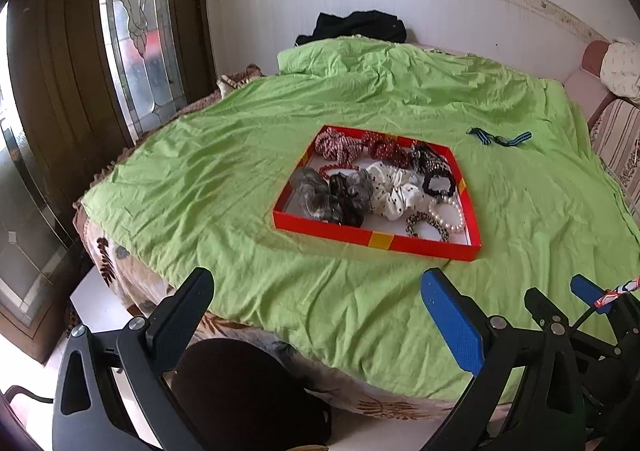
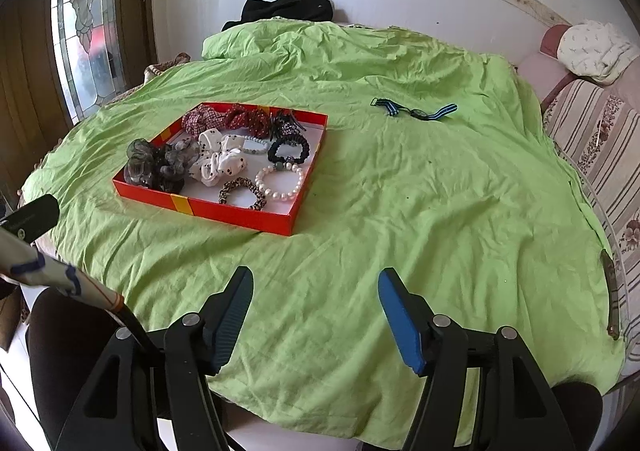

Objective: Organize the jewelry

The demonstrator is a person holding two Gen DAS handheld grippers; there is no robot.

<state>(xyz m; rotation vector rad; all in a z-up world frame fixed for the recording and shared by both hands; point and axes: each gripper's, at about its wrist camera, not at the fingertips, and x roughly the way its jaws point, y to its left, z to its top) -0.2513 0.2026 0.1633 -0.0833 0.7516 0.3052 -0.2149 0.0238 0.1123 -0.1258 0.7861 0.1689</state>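
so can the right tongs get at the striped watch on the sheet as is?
Probably yes. The right tongs are open and empty, and the watch lies alone on bare green sheet, outside the red tray, with nothing in the way.

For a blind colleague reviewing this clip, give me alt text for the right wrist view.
Open right gripper hovers empty over a green bedsheet. A red tray of scrunchies and bracelets sits ahead to the left; a blue striped strap lies apart, beyond it.
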